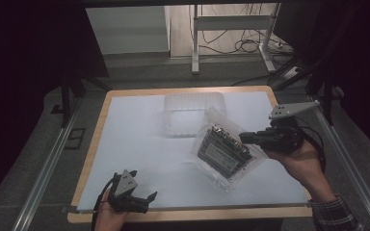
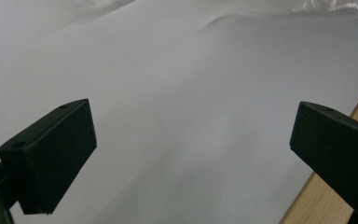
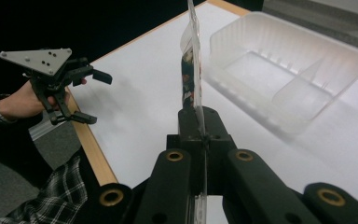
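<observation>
**Inspector:** Report the right tool (image 1: 244,138).

**Assistant:** It is clamped on the edge of a clear bag (image 1: 225,147). In the right gripper view the two jaws meet on the thin plastic rim, which runs edge-on straight up between them (image 3: 193,70). The bag holds a dark, flat pack with printed rows; what the print says is too small to tell.

**Inspector:** Where does the bag sit?

**Assistant:** In the high view it hangs tilted over the right-centre of the counter (image 1: 139,144), held by its right edge. Whether its lower corner touches the white surface I cannot tell.

**Inspector:** What lies near it?

**Assistant:** A clear tray (image 1: 189,114) stands on the counter just behind the bag, toward the far edge. The right gripper view shows the tray (image 3: 289,65) with a ribbed wall and a divider that splits it into compartments. Nothing lies in them.

**Inspector:** The left tool?

**Assistant:** The left tool (image 1: 144,198) is at the near left corner of the counter, well apart from the bag. Its jaws stand wide apart, nothing between them; the left gripper view looks past both pads (image 2: 56,154) onto bare white surface, with the wooden rim at the right. The right gripper view shows the same tool (image 3: 93,95) in the person's hand (image 3: 21,105), jaws spread, over the counter's edge.
</observation>
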Tool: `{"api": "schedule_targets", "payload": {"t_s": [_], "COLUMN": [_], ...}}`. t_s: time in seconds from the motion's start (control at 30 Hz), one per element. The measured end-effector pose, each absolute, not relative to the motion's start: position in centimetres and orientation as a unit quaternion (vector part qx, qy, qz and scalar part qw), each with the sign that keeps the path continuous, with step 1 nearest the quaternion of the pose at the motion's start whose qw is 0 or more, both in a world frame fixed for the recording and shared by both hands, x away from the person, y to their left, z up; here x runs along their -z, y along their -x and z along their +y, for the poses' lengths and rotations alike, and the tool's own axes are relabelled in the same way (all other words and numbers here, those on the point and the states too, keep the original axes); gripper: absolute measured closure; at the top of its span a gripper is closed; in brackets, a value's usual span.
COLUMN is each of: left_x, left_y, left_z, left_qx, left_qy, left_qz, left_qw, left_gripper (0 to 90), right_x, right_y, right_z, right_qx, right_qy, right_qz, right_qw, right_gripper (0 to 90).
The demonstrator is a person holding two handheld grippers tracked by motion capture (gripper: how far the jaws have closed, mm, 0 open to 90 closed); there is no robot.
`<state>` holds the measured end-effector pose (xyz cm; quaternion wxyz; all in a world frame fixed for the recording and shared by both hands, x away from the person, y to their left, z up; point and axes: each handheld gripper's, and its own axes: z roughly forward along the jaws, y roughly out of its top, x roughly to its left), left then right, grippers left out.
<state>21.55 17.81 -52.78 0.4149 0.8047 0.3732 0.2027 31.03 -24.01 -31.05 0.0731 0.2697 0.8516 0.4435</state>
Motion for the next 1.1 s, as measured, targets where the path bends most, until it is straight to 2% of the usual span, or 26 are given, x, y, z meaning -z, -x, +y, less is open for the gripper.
{"api": "schedule_targets", "payload": {"t_s": [0.3,0.8,1.1], "left_x": [52.8,52.8,52.5], "left_y": [-21.6,-21.6,-21.5], "left_z": [17.8,17.9,18.4], "left_qx": [-0.204,-0.205,-0.199], "left_qy": [-0.805,-0.805,-0.788], "left_qz": [0.375,0.375,0.382], "left_qw": [0.412,0.412,0.440], "left_gripper": [0.0,0.0,0.0], "right_x": [29.8,27.9,27.2], "right_y": [-32.0,-33.8,-35.4], "right_z": [-24.5,-24.8,-23.8], "right_qx": [-0.447,-0.466,-0.470], "right_qy": [-0.276,-0.281,-0.283], "right_qz": [0.845,0.832,0.828], "right_qw": [0.098,0.111,0.114], "right_gripper": [88.9,88.9,88.9]}}
